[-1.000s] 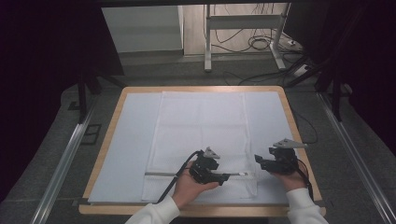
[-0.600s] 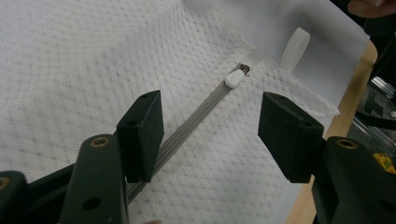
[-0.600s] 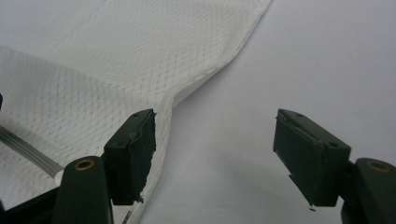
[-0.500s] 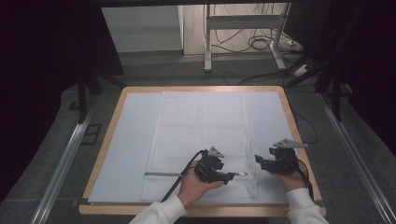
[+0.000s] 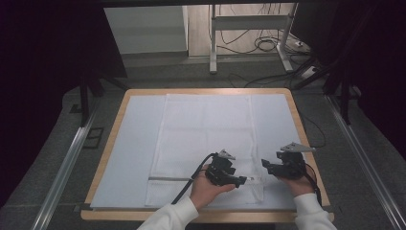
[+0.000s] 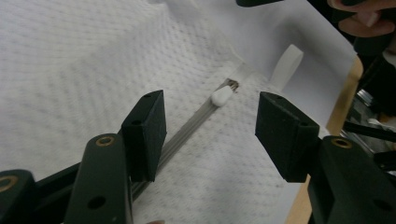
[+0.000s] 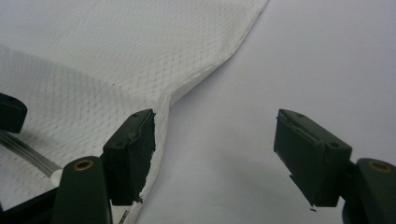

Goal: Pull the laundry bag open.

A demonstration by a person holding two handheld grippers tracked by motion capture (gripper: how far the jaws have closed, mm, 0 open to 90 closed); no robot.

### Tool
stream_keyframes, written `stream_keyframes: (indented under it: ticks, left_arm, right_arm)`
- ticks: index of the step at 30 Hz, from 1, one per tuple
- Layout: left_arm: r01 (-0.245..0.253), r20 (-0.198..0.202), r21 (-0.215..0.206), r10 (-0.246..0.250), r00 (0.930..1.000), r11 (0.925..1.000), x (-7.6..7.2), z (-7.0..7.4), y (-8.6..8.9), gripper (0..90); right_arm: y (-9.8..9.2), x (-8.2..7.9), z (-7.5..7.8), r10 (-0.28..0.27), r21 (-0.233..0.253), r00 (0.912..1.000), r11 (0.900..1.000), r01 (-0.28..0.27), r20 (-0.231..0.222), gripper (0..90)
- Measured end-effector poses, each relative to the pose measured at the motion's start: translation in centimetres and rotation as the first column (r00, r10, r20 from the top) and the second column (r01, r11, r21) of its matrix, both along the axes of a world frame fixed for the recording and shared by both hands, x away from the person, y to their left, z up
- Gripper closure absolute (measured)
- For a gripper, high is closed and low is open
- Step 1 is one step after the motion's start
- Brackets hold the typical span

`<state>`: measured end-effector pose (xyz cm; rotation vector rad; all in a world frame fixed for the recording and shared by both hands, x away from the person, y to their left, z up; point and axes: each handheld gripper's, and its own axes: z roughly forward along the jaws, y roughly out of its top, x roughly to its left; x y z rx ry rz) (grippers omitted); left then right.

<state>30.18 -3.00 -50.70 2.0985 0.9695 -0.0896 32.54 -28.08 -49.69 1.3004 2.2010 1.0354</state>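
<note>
A white mesh bag [image 5: 206, 143] lies flat down the middle of the table [image 5: 115, 124], with a grey zipper [image 6: 187, 130] across its near end; its white pull [image 6: 221, 96] seems to sit near the right end. Both the left gripper [image 5: 242, 180] and the right gripper [image 5: 266, 166] hover released over the bag's near right corner.

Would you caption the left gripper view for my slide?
Open left gripper poised over the mesh bag's grey zipper.

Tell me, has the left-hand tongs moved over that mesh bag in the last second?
Yes. The left tongs slid slightly right along the grey zipper, toward the right tongs, judged against the wooden table edge.
</note>
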Motion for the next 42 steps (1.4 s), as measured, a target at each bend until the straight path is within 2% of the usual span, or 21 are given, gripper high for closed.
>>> stream_keyframes:
  ticks: [4,8,13,16,23,28,34,42]
  left_arm:
    - [0.002,-0.015,-0.004,-0.002,0.9999,1.0000,0.2,-0.1,-0.4,45.5]
    - [0.003,-0.057,-0.030,-0.005,0.9984,0.9996,0.6,-0.2,-0.5,47.3]
    - [0.006,-0.090,-0.039,-0.010,0.9959,0.9992,0.9,-0.4,-0.9,48.6]
    - [0.016,-0.120,-0.054,-0.023,0.9925,0.9984,1.0,-0.6,-1.0,49.7]
    - [0.029,-0.131,-0.039,-0.034,0.9908,0.9988,1.1,-0.7,-1.8,51.3]
    - [0.026,-0.155,-0.040,-0.032,0.9874,0.9989,1.3,-1.1,-2.2,52.6]
    - [0.031,-0.172,-0.043,-0.038,0.9843,0.9986,1.5,-1.3,-2.7,55.5]
    - [0.013,-0.169,-0.036,-0.019,0.9855,0.9993,1.7,-1.4,-2.9,61.8]
  right_arm:
    - [-0.1,0.0,0.0,-0.008,-0.003,1.0000,1.000,0.008,0.002,27.8]
    - [0.0,0.0,0.0,-0.008,-0.004,1.0000,1.000,0.008,0.004,27.7]
    - [0.0,-0.1,0.0,-0.012,-0.010,0.9999,1.000,0.012,0.007,27.6]
    - [-0.1,0.0,0.0,-0.013,-0.013,0.9999,1.000,0.013,0.008,27.6]
    - [0.0,0.0,0.1,-0.014,-0.014,0.9999,1.000,0.014,0.007,27.4]
    - [-0.1,0.0,0.1,-0.018,-0.013,0.9998,1.000,0.018,0.009,27.2]
    - [-0.5,0.1,0.1,-0.066,-0.015,0.9978,0.998,0.066,0.003,26.2]
    - [-0.5,0.1,0.2,-0.070,-0.015,0.9975,0.997,0.070,0.005,26.2]
